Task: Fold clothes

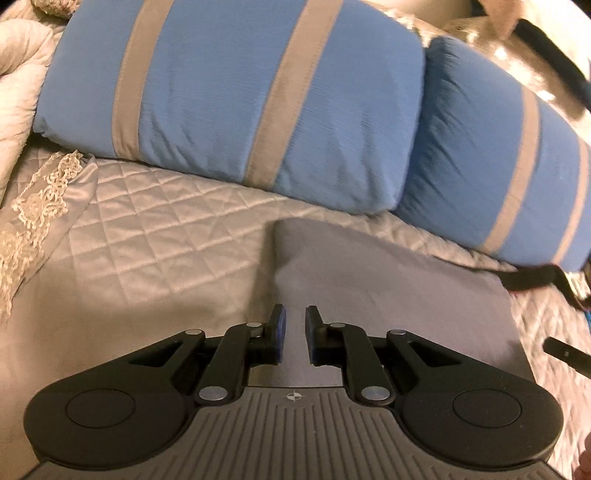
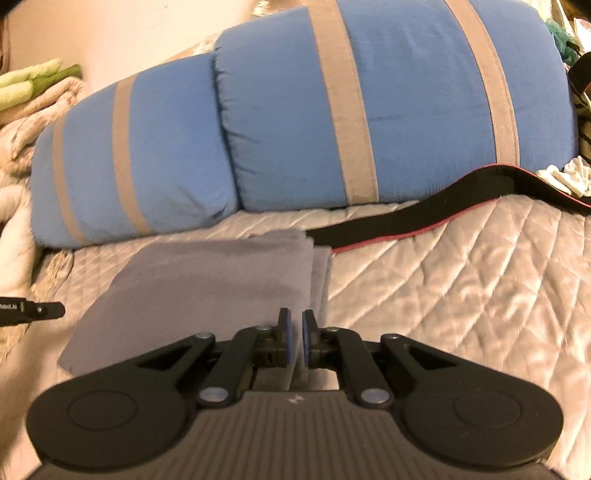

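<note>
Grey folded garment [image 2: 207, 273]: flat layered rectangle on quilted bedspread [image 2: 461, 280], just before blue striped pillows [image 2: 369, 110]. Left gripper [image 1: 294, 334]: parted, empty, above it. Right gripper [image 2: 295, 339]: narrowly parted, empty, at its right edge. Judgement: keep layered edges aligned.

Bed w/ quilted beige bedspread [image 1: 155, 221], diamond stitching, satin-like sheen under warm yellowish light. Two blue pillows w/ grey stripes [image 1: 236, 96] lie side by side along the head end, touching. Lace-trimmed cloth [image 1: 40, 206] draped at the bed's left edge; cream bedding [image 1: 18, 85] bunched beyond it. Black strap w/ red edging [image 2: 436, 210] trails across the bedspread below the right-hand pillow. Pale wall [image 2: 122, 33] behind; green & beige fabrics [image 2: 33, 85] piled far left.
</note>
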